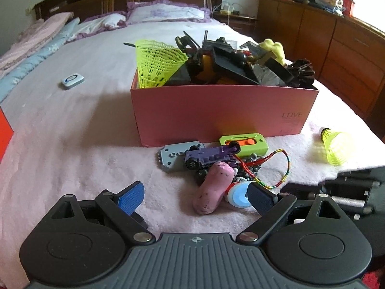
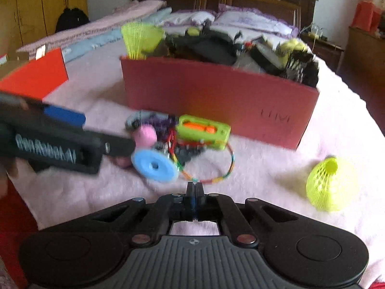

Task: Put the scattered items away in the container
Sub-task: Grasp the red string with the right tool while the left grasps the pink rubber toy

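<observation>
A pink box (image 1: 216,110) stands on the bed, heaped with dark items and a yellow-green shuttlecock (image 1: 157,63); it also shows in the right wrist view (image 2: 216,96). In front of it lies a pile: a pink oblong toy (image 1: 214,187), a purple toy car (image 1: 211,156), a grey plate (image 1: 173,156), a green and orange case (image 1: 245,143), a blue and white disc (image 1: 239,195), a coloured string loop (image 1: 284,168). My left gripper (image 1: 196,196) is open, low over the bed, its fingers on either side of the pink toy. My right gripper (image 2: 195,187) is shut and empty, short of the string loop (image 2: 216,178).
A loose yellow-green shuttlecock (image 1: 334,145) lies right of the box and shows in the right wrist view (image 2: 323,185). A small white device (image 1: 72,80) lies at the left. An orange box (image 2: 36,74) stands at the bed's left side. A wooden dresser (image 1: 336,38) lines the right.
</observation>
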Motion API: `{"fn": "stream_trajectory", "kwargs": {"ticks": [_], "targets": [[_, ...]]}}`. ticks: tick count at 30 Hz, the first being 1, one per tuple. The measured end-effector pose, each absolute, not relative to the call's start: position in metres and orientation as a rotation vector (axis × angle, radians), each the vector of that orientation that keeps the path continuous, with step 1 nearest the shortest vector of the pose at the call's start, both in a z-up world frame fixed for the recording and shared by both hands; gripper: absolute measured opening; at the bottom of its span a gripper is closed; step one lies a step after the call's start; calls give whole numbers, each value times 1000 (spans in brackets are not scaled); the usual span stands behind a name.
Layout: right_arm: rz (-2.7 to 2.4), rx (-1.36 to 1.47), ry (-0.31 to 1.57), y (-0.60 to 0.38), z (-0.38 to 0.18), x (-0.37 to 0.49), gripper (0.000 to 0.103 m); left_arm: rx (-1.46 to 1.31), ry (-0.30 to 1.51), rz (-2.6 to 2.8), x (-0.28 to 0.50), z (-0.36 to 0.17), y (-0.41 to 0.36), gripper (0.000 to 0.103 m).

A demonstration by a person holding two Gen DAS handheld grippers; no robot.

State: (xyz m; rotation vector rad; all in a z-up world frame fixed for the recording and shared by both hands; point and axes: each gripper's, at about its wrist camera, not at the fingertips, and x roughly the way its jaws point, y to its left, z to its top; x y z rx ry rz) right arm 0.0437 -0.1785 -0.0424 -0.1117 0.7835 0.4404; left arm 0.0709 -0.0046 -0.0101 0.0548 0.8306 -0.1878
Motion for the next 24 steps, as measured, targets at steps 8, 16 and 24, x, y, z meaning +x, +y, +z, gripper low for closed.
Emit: {"fn": "stream_trajectory", "kwargs": {"ticks": [8, 16, 24], "targets": [[481, -199, 796, -151, -51, 73, 14, 29, 822, -134, 69, -6, 13, 93], [512, -107, 842, -163, -47, 69, 2, 25, 827, -144, 68, -9, 13, 93], [582, -159, 934, -192, -42, 21, 1, 103, 844, -210, 85, -21, -12, 74]]}}
